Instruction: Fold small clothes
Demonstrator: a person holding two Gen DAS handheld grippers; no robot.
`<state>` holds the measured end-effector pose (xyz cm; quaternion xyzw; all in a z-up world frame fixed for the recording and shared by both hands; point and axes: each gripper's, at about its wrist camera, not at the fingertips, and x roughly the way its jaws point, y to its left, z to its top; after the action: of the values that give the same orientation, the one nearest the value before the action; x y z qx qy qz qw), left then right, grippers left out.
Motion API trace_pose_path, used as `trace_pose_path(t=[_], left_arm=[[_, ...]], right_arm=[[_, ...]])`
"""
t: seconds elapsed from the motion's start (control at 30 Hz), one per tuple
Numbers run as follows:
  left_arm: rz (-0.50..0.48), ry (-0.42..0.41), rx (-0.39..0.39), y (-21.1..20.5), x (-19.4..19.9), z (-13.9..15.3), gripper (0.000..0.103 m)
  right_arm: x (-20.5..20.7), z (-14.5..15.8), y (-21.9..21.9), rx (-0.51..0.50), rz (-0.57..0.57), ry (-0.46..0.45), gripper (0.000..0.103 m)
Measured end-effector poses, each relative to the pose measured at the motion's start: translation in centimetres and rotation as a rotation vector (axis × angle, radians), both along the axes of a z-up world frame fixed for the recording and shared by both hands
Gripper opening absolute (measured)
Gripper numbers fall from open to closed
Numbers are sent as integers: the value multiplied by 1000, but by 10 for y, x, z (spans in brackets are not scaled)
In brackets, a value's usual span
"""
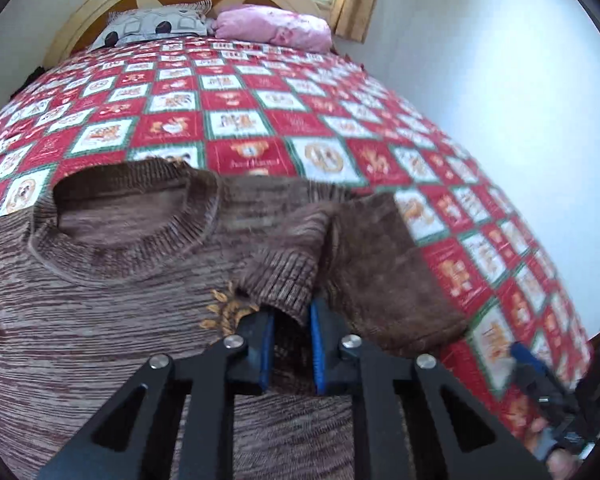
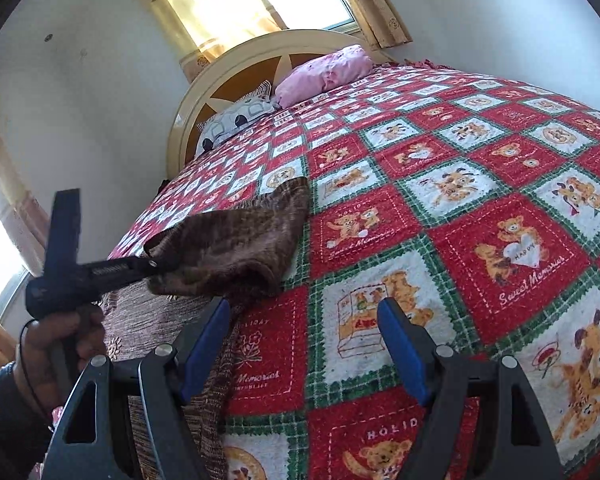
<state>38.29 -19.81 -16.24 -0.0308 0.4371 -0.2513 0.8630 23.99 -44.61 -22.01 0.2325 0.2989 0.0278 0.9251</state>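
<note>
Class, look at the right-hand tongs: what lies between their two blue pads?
Nothing is gripped: in the right wrist view the right tongs stand open over bare teddy-bear bedspread; the brown sweater lies beside them.

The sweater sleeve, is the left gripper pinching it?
Touching. In the left wrist view the left gripper has its blue pads closed on the ribbed cuff of the brown sweater's sleeve.

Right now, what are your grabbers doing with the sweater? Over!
Left gripper shut on sleeve cuff, folded over sweater. Right gripper open, empty, over bedspread. Nothing in the way.
</note>
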Motion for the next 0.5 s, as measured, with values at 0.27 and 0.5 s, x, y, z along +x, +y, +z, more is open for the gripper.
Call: trace_pose_path(t=[0.27,0.5], left_arm=[[33,-24,-40,42,-7,28,16],[85,6,-21,74,5,9,16]], right_arm=[[-1,0,-1,0,2,-6,76],[-2,1,0,-1,3,-8,76]])
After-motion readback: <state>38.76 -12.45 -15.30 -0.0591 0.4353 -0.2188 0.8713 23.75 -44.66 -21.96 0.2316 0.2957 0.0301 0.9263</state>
